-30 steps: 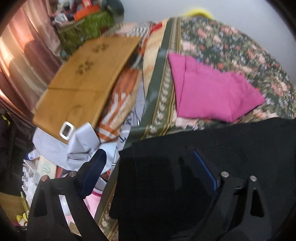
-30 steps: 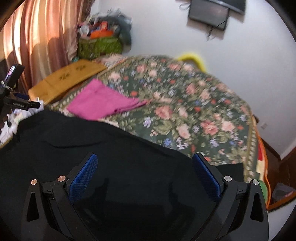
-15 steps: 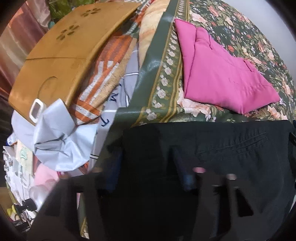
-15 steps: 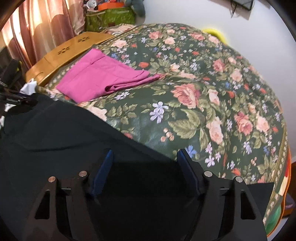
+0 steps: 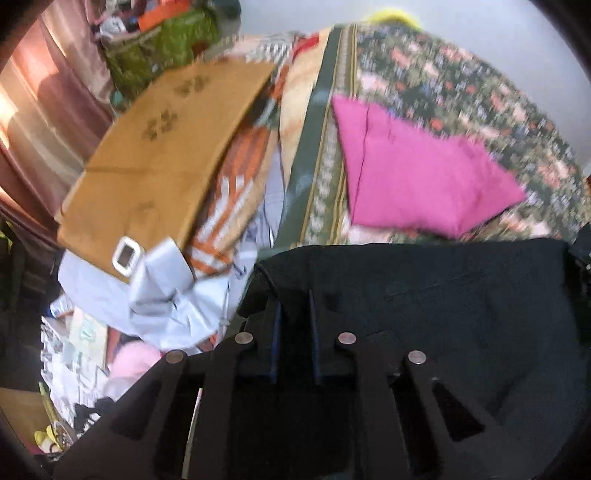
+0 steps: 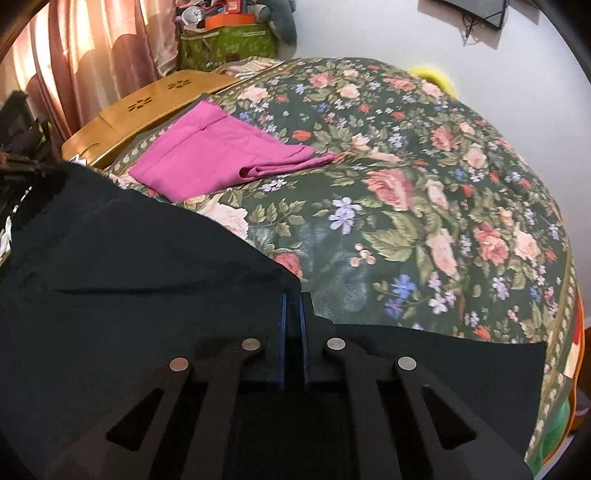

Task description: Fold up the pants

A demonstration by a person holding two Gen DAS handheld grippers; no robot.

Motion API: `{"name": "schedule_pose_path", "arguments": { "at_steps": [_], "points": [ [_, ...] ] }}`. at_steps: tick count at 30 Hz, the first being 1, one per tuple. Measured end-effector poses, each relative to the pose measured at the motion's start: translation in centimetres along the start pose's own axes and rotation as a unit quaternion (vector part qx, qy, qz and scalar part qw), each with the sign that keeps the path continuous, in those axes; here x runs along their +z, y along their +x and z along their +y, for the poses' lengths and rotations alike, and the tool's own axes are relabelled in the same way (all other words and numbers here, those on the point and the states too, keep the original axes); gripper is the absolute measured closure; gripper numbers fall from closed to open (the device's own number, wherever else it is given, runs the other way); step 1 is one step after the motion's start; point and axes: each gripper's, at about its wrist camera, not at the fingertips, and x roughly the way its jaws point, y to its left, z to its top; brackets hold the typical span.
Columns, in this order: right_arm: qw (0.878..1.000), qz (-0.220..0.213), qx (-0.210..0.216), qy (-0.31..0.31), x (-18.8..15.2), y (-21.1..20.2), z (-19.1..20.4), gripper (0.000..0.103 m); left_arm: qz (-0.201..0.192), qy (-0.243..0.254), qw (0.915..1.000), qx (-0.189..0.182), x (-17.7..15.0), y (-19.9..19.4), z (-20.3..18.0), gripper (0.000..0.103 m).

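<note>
Plainly no readable writing, both hand-held grippers, left and right, pinching black pants.

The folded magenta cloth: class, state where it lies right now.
In the right wrist view the folded magenta cloth lies upper left on the floral bedspread, between the wooden board and the black pants.

The left wrist view is smeared with motion blur: the floral bedspread loses its pattern at upper right, and the clutter at lower left cannot be made out. The black pants run off the right and bottom edges, their lower part hidden behind the left gripper. In the right wrist view, the wall screen is cut by the top edge.
</note>
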Motion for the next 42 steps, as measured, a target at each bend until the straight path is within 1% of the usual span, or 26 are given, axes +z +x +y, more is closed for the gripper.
{"name": "schedule_pose_path", "arguments": {
  "at_steps": [1, 3, 5, 9, 12, 15, 19, 22, 29, 33, 38, 42],
  "points": [
    [1.0, -0.009, -0.006, 0.003, 0.1, -0.6, -0.1, 0.098, -0.006, 0.001, 1.0, -0.002, 0.3, -0.6, -0.1, 0.092],
    [0.999, -0.031, -0.021, 0.011, 0.7, -2.2, -0.7, 0.098, -0.021, 0.012, 0.9997, -0.004, 1.3, -2.1, -0.6, 0.1],
    [0.998, -0.053, -0.035, 0.019, 1.3, -4.0, -1.2, 0.098, -0.036, 0.016, 0.9992, -0.012, 2.3, -3.5, -1.3, 0.1],
    [0.993, -0.09, -0.07, 0.028, 2.3, -7.5, -1.8, 0.098, -0.074, 0.026, 0.9969, -0.008, 3.9, -6.1, -2.6, 0.1],
    [0.991, -0.109, -0.073, 0.04, 2.5, -10.0, -2.2, 0.098, -0.095, 0.025, 0.9951, -0.015, 4.7, -7.9, -3.2, 0.1],
    [0.989, -0.122, -0.068, 0.041, 1.8, -12.3, -2.0, 0.098, -0.113, 0.026, 0.9931, -0.019, 4.5, -9.5, -3.6, 0.1],
    [0.989, -0.127, -0.06, 0.037, -0.1, -14.5, -0.5, 0.098, -0.12, 0.032, 0.992, -0.018, 2.9, -10.6, -3.7, 0.1],
    [0.99, -0.13, -0.054, 0.031, -2.0, -15.9, 1.0, 0.098, -0.122, 0.025, 0.992, -0.024, 1.2, -11.2, -3.4, 0.1],
    [0.991, -0.126, -0.039, 0.026, -6.3, -17.7, 4.7, 0.098, -0.121, 0.011, 0.992, -0.032, -3.9, -12.4, -1.3, 0.1],
    [0.991, -0.127, -0.031, 0.025, -8.3, -18.6, 6.3, 0.098, -0.116, 0.004, 0.9923, -0.042, -7.0, -12.8, 0.0, 0.1],
    [0.993, -0.117, -0.015, 0.027, -10.7, -18.8, 8.3, 0.098, -0.107, -0.014, 0.9932, -0.045, -10.3, -12.5, 1.6, 0.1],
    [0.994, -0.108, -0.015, 0.027, -12.7, -18.6, 9.9, 0.098, -0.085, -0.039, 0.9943, -0.051, -13.2, -10.9, 2.9, 0.1]
  ]
}}
